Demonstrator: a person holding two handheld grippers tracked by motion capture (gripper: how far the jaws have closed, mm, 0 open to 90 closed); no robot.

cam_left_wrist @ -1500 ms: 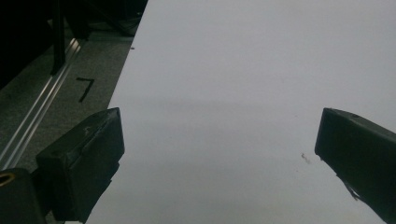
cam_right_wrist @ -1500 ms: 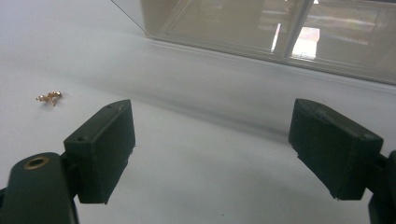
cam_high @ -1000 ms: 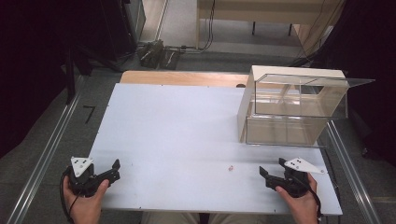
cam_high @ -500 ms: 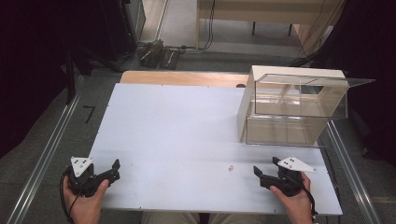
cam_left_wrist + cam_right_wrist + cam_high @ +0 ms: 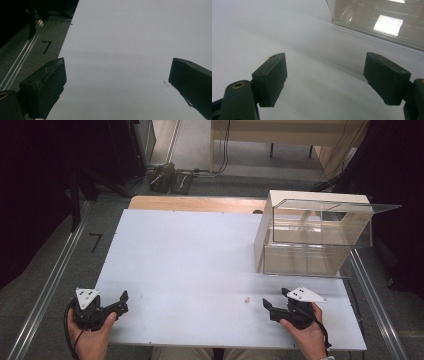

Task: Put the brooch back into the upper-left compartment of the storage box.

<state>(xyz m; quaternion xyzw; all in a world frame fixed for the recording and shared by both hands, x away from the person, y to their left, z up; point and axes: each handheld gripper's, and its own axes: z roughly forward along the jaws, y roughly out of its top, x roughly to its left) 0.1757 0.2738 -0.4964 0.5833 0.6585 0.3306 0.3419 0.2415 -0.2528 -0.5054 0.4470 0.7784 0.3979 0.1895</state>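
Small piece (image 5: 246, 299): a tiny pinkish thing that lies on the white counter (image 5: 200, 265), near the front edge; too small to say what it is. In the right gripper view it shows just behind the tip of the left jaw (image 5: 270, 56).
Right gripper (image 5: 276, 301): held low over the counter, just to the right of the small piece and apart from it. Its jaws are spread wide and have just been closing a little; between them is only bare counter.
Left gripper (image 5: 120, 302): at the front left corner of the counter, well apart from the small piece. Its jaws are spread wide and grip nothing.
Clear box (image 5: 320, 237): transparent, with a pale side wall, stands at the right back of the counter, beyond the right gripper.
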